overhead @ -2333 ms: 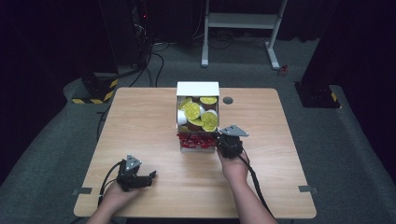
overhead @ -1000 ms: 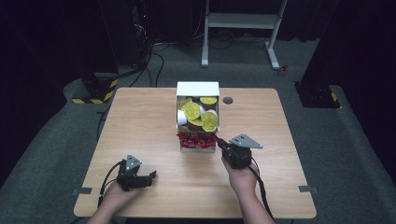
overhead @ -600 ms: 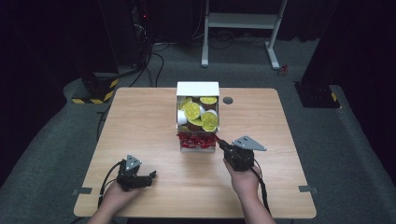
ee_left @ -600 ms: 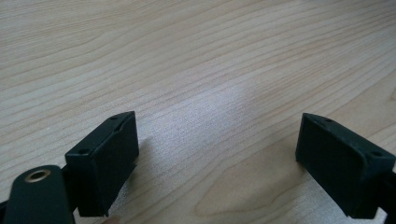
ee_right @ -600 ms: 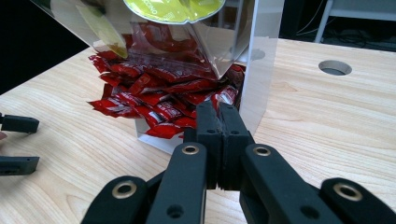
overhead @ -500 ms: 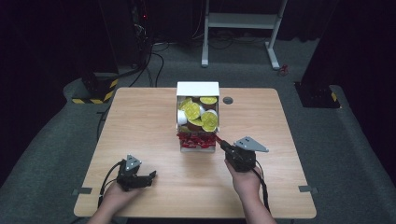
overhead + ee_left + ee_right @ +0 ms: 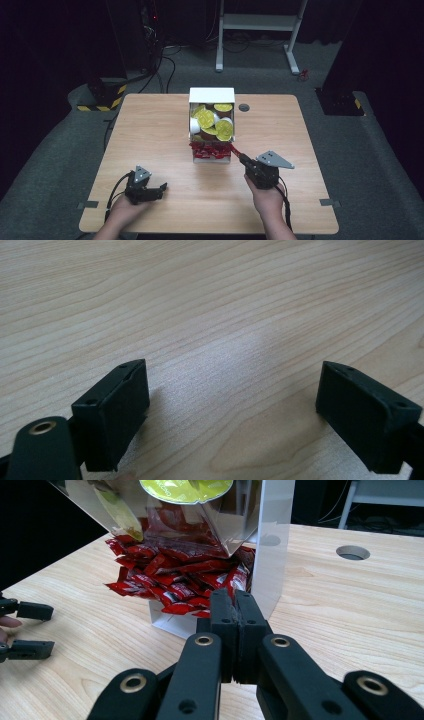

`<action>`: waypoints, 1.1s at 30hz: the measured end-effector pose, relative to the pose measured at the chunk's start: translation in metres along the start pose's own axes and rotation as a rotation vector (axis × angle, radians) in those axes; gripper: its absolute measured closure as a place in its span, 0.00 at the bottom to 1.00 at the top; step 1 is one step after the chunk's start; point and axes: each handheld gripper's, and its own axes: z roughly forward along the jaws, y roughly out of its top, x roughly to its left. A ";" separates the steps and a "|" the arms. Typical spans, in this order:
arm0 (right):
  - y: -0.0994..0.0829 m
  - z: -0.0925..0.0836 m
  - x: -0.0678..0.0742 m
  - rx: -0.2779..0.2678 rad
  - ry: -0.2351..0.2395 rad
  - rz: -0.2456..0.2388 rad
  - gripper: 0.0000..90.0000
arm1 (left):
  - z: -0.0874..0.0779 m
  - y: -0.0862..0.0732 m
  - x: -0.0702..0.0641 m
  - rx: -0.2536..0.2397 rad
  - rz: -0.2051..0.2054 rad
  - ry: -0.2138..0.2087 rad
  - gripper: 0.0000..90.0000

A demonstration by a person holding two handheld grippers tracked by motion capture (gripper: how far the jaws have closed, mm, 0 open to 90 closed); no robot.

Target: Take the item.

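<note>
**Two grippers and a box of treats on a wooden table**

A white box (image 7: 211, 95) stood in the middle of the wooden table (image 7: 150, 130). The back part of the box held little cups with yellow-green lids (image 7: 205, 118). The front part was full of red packets (image 7: 210, 150).

The right gripper (image 7: 241, 158) was held in the person's right hand (image 7: 267, 199), just beside the front right corner of the box. Its two black jaws were pressed together. In the right gripper view a red packet (image 7: 197, 612) showed just past the jaw tips, but I could not tell if the jaws pinched it or were only closed in front of it.

The left gripper (image 7: 161, 188) lay low near the front left of the table, well apart from the box, held in the left hand (image 7: 125, 210). Its jaws were wide apart, with only bare wood between them.
</note>
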 end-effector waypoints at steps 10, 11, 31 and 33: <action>-0.001 -0.014 -0.003 -0.012 -0.009 0.002 0.99 | 0.000 0.000 0.000 -0.001 0.000 0.000 0.16; -0.001 -0.015 -0.003 -0.012 -0.011 0.001 0.99 | 0.000 0.000 0.000 0.000 0.000 0.000 0.16; -0.001 -0.033 -0.011 -0.034 -0.016 0.011 0.99 | -0.001 0.000 0.001 0.001 0.004 -0.004 0.16; -0.001 -0.034 -0.011 -0.032 -0.018 0.015 0.99 | -0.001 0.000 0.001 0.000 0.003 -0.003 0.16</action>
